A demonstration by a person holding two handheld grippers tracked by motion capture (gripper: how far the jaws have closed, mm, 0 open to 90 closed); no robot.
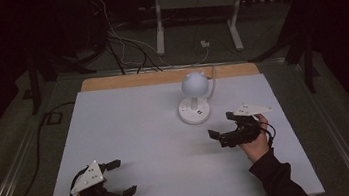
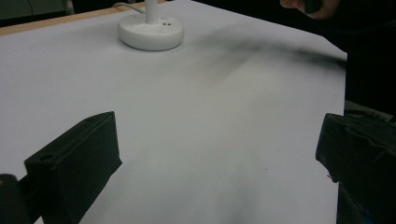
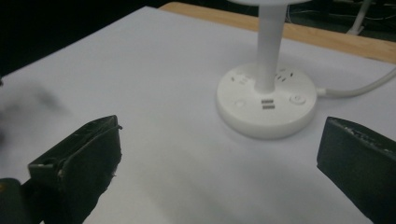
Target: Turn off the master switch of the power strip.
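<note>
High view: we see a white lamp [image 1: 193, 98] standing toward the far side of the desk [image 1: 141, 132]. Our left claw [image 1: 120, 176] near the front edge and our right claw [image 1: 221, 125] beside the lamp's base both gape, holding nothing.

The room lay dark. A white-topped table [image 1: 131, 133] with a wooden far edge stood on grey floor [image 1: 7, 148]; beyond it were cables [image 1: 126, 46] and a white metal frame [image 1: 196, 4].
</note>
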